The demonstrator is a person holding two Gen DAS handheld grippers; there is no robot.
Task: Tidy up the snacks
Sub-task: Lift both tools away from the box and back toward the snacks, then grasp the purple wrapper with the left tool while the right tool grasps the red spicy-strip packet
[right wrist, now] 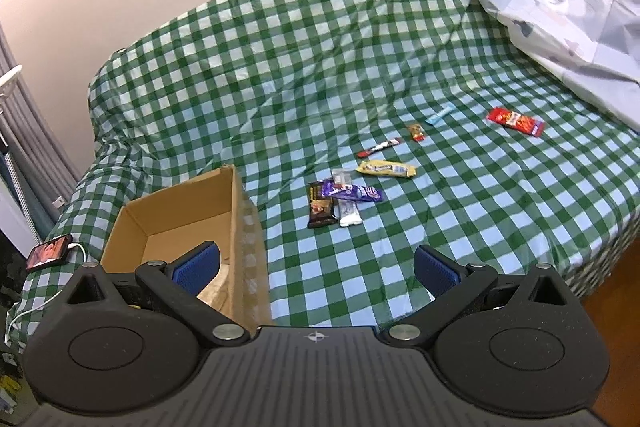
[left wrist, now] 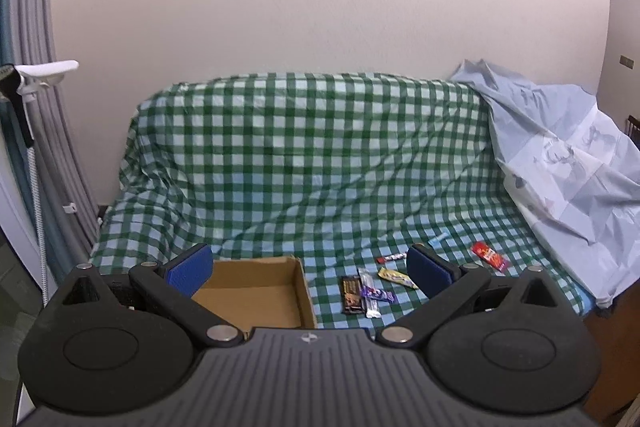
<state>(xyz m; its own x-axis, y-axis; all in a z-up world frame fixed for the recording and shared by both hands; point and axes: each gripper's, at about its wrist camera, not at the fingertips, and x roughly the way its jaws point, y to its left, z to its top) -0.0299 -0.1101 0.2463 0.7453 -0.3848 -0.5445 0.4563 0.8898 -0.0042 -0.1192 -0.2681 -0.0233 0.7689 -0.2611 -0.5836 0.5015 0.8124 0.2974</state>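
Cardboard box (right wrist: 188,223), left; snack bars (right wrist: 344,197) scattered right on checked cloth (right wrist: 280,67). Left gripper (left wrist: 310,269) and right gripper (right wrist: 316,267): jaws wide, empty.

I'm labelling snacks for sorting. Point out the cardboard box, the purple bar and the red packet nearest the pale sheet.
cardboard box (right wrist: 236,203), right wrist view, on its right wall.
purple bar (right wrist: 351,192), right wrist view, middle of the wrapper.
red packet (right wrist: 515,121), right wrist view, centre of the wrapper.

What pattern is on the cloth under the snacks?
Green-and-white checked cloth; the right wrist view shows it best.
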